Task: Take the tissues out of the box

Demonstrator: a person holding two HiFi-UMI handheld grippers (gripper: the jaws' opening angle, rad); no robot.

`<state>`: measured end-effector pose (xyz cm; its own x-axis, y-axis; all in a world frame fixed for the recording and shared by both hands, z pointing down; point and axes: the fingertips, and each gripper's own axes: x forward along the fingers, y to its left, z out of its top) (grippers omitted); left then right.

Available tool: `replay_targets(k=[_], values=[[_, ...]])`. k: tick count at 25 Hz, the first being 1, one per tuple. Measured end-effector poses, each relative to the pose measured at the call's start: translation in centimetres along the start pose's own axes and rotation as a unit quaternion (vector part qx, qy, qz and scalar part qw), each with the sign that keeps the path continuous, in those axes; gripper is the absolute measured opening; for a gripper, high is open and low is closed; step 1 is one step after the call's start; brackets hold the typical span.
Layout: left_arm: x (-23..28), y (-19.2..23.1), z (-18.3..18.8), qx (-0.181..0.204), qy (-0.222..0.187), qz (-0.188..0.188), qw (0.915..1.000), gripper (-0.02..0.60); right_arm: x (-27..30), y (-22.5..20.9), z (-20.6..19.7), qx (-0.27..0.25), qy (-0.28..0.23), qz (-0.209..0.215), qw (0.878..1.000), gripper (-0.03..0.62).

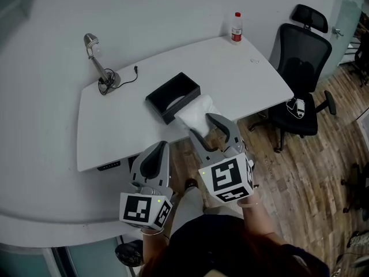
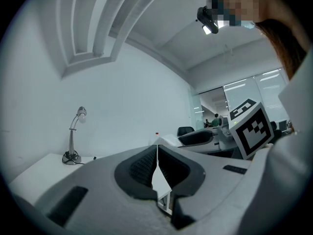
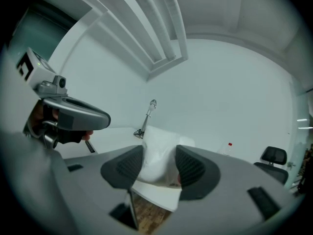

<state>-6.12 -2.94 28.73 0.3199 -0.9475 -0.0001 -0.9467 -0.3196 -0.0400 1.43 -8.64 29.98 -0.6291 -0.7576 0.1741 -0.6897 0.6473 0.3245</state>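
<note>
A black tissue box (image 1: 173, 95) lies open-topped in the middle of the white table (image 1: 115, 131). Just in front of it, by the table's front edge, my right gripper (image 1: 200, 125) is shut on a white pack of tissues (image 1: 196, 113). In the right gripper view the soft white pack (image 3: 156, 173) fills the gap between the two pads (image 3: 128, 165), pressed on both sides. My left gripper (image 1: 162, 146) hangs lower left, off the table's front edge, jaws shut with nothing in them. In the left gripper view, the left gripper (image 2: 157, 150) shows its pads meeting.
A desk lamp (image 1: 99, 65) with its cable stands at the table's back left. A red-capped bottle (image 1: 236, 27) stands at the far right corner. A black office chair (image 1: 300, 79) is right of the table on the wooden floor (image 1: 311, 172).
</note>
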Motion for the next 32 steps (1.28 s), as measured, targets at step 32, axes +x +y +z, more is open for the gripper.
replay_targets(k=[32], values=[[-8.1, -4.8, 0.5, 0.014, -0.026, 0.019, 0.9994, 0.026, -11.3, 4.3, 1.9, 0.047, -0.090, 0.012, 0.995, 0.216]])
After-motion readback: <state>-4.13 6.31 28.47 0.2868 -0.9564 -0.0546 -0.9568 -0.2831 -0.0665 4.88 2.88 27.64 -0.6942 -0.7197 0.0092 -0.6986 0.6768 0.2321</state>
